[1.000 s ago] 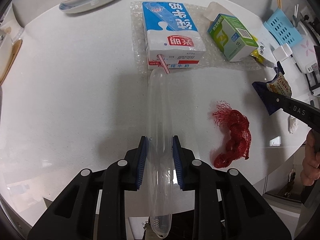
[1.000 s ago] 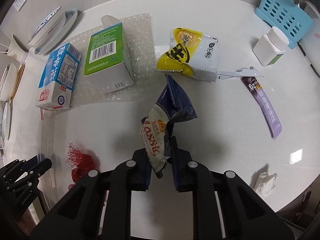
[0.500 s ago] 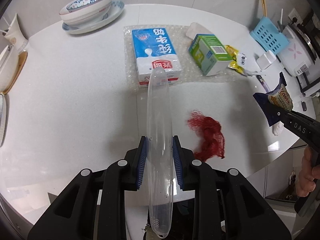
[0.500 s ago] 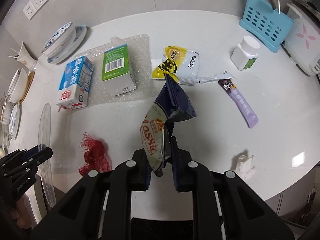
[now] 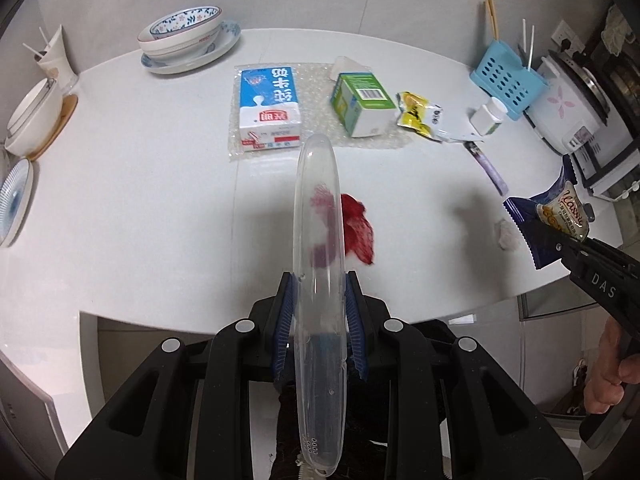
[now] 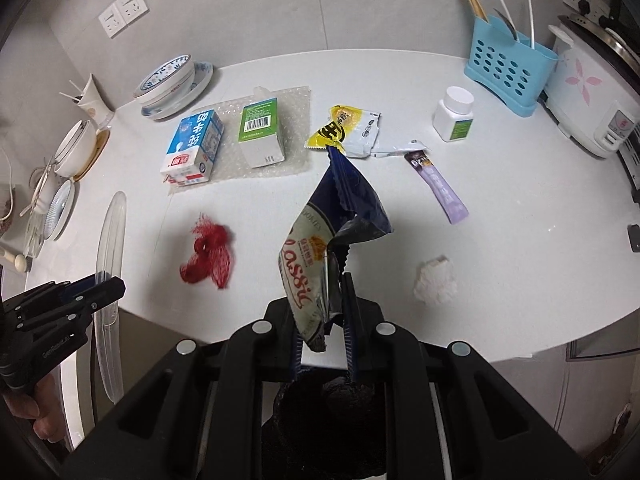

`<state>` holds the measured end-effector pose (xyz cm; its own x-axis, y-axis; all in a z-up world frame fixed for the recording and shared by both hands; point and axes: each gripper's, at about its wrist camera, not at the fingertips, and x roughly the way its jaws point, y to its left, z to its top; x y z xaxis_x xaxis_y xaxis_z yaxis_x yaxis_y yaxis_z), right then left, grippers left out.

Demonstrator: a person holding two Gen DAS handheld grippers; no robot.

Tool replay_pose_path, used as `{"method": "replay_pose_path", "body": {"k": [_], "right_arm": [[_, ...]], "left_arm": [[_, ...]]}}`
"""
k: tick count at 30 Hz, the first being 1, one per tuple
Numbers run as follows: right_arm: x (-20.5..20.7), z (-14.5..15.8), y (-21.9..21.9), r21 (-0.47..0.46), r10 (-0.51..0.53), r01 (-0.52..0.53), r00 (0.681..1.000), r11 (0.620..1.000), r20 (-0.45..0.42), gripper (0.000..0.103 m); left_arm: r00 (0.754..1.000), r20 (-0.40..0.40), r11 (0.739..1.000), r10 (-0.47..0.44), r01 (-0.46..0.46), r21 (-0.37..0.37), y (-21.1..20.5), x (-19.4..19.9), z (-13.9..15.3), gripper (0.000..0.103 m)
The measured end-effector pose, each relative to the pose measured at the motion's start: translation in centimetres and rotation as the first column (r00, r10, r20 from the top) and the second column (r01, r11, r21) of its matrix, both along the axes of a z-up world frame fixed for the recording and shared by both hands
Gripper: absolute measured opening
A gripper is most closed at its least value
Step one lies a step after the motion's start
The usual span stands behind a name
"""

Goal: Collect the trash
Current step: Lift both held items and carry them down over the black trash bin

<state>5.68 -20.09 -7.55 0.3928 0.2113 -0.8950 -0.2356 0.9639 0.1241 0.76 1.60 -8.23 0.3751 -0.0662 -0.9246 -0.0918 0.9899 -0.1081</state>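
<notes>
- clear plastic lid (image 5: 318, 280), held edge-on, is clamped between the blue pads of the left gripper (image 5: 319, 312) at the table's near edge.
- dark blue snack wrapper (image 6: 332, 240) hangs pinched in the right gripper (image 6: 322, 332).
- red mesh net (image 6: 208, 254) lies on the white table (image 6: 520, 240), near the edge.
- farther back: blue milk carton (image 6: 192, 148), green carton (image 6: 260, 136), yellow packet (image 6: 346, 130).
</notes>
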Motion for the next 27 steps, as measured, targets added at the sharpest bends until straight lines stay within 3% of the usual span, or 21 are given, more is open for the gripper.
{"method": "replay_pose_path", "body": {"k": [15,27], "right_arm": [[-7.1,1.2,-4.7,0.038,-0.001,0.0,1.0,0.999,0.029,0.015],[-11.5,-0.4,-6.3,0.036,-0.003,0.002,1.0,0.999,0.01,0.015]], "left_arm": [[0.999,0.022,1.0,-0.024,0.025,-0.016,-4.9,-6.1,0.5,0.025],[0.998,-0.006,0.997,-0.069,0.069,-0.036,-7.9,-10.0,-2.3,0.025]]}}
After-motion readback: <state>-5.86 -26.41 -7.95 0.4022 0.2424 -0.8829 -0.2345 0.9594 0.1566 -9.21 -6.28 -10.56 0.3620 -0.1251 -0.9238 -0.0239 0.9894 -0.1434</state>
